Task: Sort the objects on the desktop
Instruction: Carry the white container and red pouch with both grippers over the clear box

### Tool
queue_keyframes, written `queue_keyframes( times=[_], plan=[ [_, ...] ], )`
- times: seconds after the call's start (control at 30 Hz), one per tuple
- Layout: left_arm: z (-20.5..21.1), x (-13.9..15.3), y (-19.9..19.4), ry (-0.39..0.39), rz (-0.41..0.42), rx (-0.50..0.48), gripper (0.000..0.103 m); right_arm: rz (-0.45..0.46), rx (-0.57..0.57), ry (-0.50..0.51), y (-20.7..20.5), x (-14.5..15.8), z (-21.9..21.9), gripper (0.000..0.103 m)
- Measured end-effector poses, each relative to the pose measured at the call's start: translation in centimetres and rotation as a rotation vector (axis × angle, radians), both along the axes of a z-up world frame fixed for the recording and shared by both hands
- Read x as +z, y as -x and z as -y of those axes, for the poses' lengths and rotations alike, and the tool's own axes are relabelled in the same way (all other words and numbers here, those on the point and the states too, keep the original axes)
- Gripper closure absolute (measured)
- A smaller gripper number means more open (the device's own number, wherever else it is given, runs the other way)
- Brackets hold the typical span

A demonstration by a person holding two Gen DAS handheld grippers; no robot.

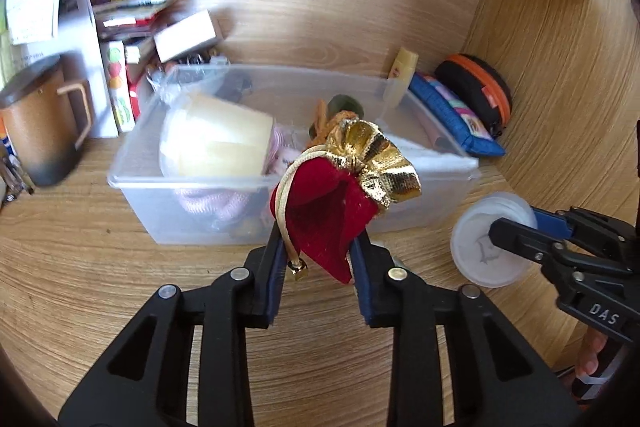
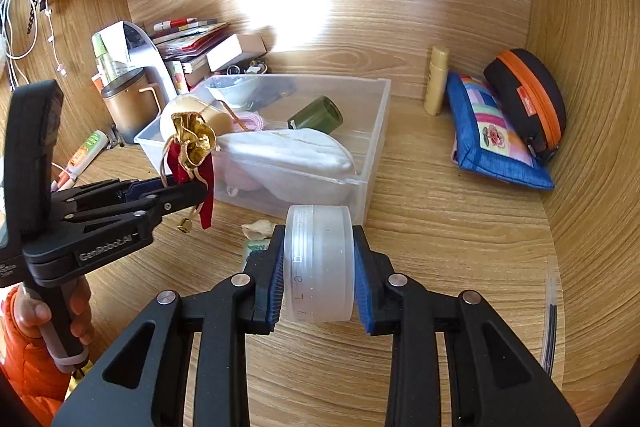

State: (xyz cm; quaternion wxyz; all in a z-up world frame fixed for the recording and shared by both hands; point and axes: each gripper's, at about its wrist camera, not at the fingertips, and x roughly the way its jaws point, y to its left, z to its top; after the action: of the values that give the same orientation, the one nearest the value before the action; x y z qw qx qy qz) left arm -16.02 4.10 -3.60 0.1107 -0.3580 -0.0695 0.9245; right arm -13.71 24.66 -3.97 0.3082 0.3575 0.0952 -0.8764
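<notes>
We should carry both loads over the clear bin (image 1: 132, 183) and release low, pouch first. The left gripper (image 1: 318, 251), fingers nearly closed, pinches the red pouch (image 1: 320, 211) at lower centre; the right gripper (image 2: 318, 267) clamps the frosted jar (image 2: 320, 263) squarely between its fingers, clear of the counter (image 2: 440, 227).

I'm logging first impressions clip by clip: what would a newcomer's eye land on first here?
First, the red velvet drawstring pouch with its crumpled gold foil top, pinched in the left gripper in front of the clear plastic storage box. Next, the round frosted plastic jar clamped on edge in the right gripper above the wooden desk. At far right a blue patchwork pouch leans beside a black case with an orange zip.
</notes>
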Motion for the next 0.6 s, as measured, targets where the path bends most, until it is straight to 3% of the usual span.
queue_keyframes(
  times=[0.6],
  plan=[
    [1.3, 1.9, -0.7, -0.009, -0.053, -0.017, 0.073, -0.065, 0.016, 0.017, -0.5, 2.8, 1.4, 0.076]
  ],
)
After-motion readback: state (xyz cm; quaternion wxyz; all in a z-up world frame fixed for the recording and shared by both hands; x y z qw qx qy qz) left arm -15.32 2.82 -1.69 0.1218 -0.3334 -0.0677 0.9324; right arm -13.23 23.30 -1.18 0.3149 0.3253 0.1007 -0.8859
